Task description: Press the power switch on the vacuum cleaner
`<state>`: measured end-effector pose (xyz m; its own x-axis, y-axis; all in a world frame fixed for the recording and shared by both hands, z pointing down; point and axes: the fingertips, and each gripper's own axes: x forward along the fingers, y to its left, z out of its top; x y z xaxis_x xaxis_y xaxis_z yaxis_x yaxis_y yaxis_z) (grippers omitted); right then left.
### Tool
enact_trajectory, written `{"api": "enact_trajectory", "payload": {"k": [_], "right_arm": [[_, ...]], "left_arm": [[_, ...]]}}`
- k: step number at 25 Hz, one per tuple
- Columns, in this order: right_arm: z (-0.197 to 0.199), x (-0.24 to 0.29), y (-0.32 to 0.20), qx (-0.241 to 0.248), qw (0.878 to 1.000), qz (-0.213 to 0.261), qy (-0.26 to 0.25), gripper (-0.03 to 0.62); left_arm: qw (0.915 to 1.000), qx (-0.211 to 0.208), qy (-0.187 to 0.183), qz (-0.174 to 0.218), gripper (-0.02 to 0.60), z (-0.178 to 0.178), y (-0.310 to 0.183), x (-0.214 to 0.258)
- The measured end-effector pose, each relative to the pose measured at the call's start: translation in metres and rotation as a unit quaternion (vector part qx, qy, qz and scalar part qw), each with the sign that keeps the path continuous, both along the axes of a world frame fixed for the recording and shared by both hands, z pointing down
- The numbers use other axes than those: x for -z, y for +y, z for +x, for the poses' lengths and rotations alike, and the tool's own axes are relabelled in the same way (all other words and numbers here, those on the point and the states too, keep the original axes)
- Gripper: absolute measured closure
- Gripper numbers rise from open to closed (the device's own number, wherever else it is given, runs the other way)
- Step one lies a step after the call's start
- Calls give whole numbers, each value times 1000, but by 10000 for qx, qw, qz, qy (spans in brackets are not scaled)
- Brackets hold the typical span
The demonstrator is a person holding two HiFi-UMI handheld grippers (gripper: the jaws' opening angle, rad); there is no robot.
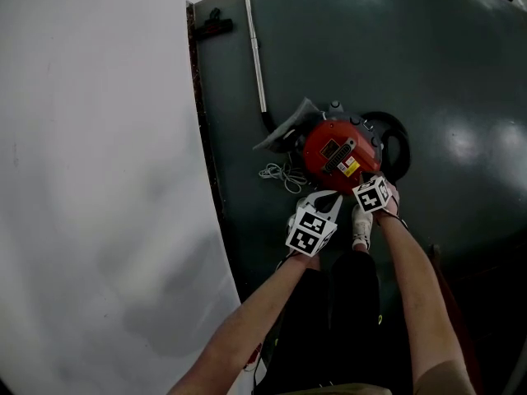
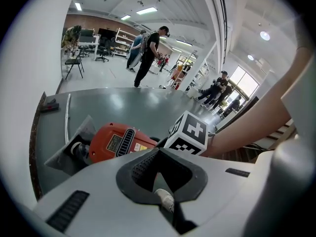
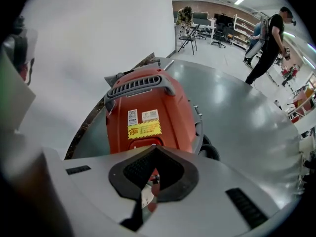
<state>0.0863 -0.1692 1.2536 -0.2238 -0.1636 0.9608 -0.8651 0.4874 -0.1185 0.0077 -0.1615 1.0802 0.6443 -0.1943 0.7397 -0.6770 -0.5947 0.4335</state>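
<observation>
Right gripper [image 3: 155, 148]: was pressed together and aimed as one tip at the power switch [image 3: 144, 142].
Left gripper [image 2: 159, 150]: was held closed, empty, aside.

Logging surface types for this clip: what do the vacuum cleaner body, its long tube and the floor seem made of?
The vacuum cleaner body looks like moulded plastic, glossy orange-red, with ribbed vents. The tube seems metal: thin, straight, silvery. The floor looks like a smooth dark grey coating, perhaps epoxy: lights reflect in it.
</observation>
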Motion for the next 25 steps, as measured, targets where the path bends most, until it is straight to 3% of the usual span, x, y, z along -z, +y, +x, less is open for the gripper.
{"api": "enact_trajectory", "payload": {"k": [3,7,11,14,19,25], "right_arm": [[-3,-1,-1,178,9998,-96,82,585],[-4,14,8,-303,9972,-668,-134,583],[-16,74,17,-244,9949,164,-966,580],[-17,125,28,-488,9876,473,-1417,581],[-3,241,51,-1183,9743,762,-1761,580],[4,392,-1,-1731,9449,1744,-2161,580]], "left_arm": [[10000,64,-34,-56,575,1,5,-2],[9999,150,11,-62,575,2,7,17],[9996,251,110,33,575,2,10,61],[9992,301,159,192,575,-2,1,101],[9975,485,371,362,575,-11,7,202],[9926,367,722,906,575,-24,-5,313]]}}
